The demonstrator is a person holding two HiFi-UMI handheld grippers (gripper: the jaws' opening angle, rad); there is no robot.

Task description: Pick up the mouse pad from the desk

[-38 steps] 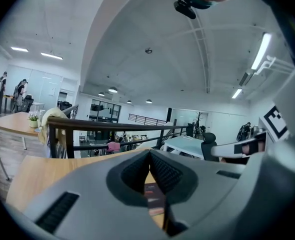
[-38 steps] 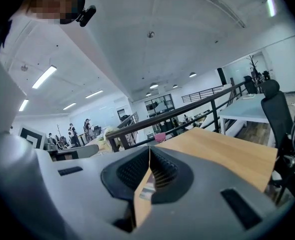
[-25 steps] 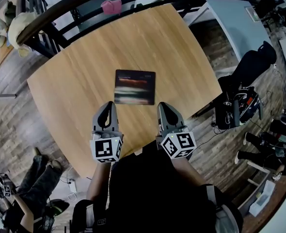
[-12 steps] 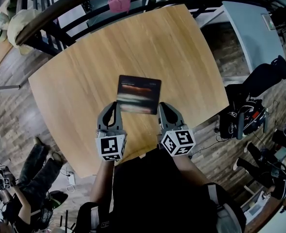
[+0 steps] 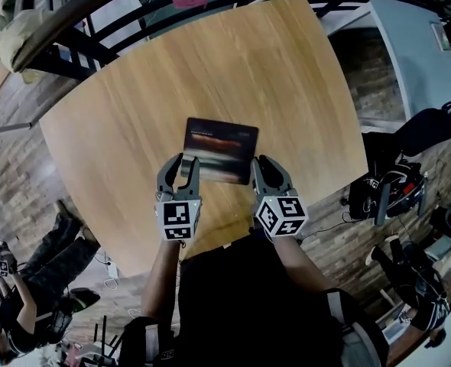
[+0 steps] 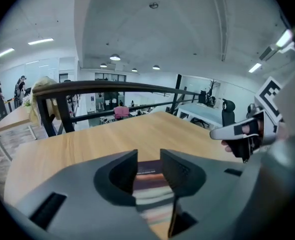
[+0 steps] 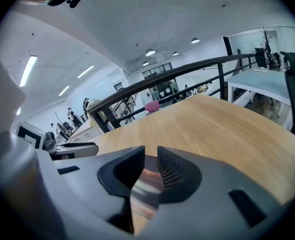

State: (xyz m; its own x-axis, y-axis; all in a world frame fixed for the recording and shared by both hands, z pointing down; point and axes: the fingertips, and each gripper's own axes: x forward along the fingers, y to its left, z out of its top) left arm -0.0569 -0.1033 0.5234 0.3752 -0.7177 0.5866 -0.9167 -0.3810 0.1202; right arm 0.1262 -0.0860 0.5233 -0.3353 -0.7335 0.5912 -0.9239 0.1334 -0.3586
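The mouse pad (image 5: pixel 220 150) lies flat on the bench (image 5: pixel 118 113), near its middle, and I have a gripper at each near corner: the left gripper (image 5: pixel 179 172) at the left one, the right gripper (image 5: pixel 262 170) at the right one. Both have their jaws a narrow gap apart, with the pad's striped face showing in the gap and nothing clamped that I can see. The pad looks thin and limp, so I judge its edge has to sit properly between the jaws before I squeeze. I'd tip both noses down, close the two together, then raise them evenly so the pad doesn't sag, fold or slip out of one side
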